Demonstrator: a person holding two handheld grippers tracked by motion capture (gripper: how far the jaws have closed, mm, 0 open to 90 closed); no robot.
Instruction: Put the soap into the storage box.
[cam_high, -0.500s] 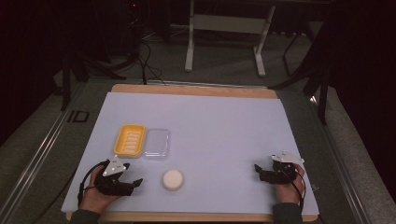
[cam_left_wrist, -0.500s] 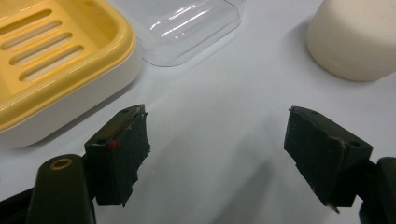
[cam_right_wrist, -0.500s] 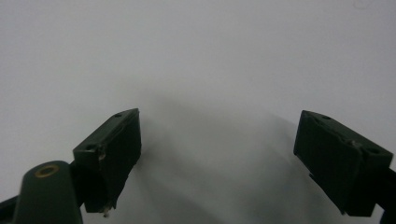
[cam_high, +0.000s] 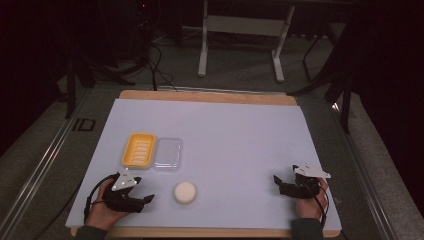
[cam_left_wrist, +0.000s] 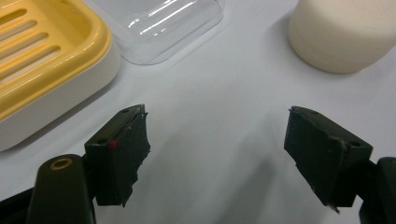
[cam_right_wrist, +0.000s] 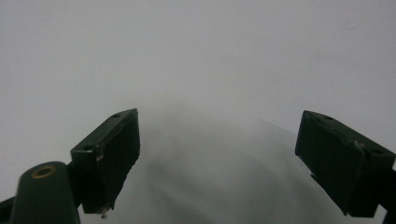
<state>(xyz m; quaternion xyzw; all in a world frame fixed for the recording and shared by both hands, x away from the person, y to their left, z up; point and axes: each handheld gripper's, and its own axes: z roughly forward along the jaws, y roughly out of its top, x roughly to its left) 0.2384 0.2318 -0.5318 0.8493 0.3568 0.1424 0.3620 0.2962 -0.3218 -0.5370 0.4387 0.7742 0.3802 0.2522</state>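
Observation:
A yellow slatted soap dish (cam_high: 139, 149) lies on the white sheet at the left, with a clear plastic lid (cam_high: 167, 153) touching its right side. A round cream soap bar (cam_high: 185, 192) sits nearer the front. My left gripper (cam_high: 146, 201) rests low on the sheet left of the soap, open and holding nothing. In the left gripper view the soap dish (cam_left_wrist: 44, 60) is at upper left, the lid (cam_left_wrist: 166, 25) at top and the soap (cam_left_wrist: 343, 35) at upper right, all beyond my left gripper (cam_left_wrist: 217, 154). My right gripper (cam_high: 276, 182) stands open at the front right over bare sheet (cam_right_wrist: 210, 60).
The white sheet (cam_high: 240, 140) covers a wooden table whose edge (cam_high: 200, 94) shows at the back. Beyond it stand a metal frame stand (cam_high: 240, 30) and cables on a dark floor. A rail (cam_high: 40, 165) runs along the table's left side.

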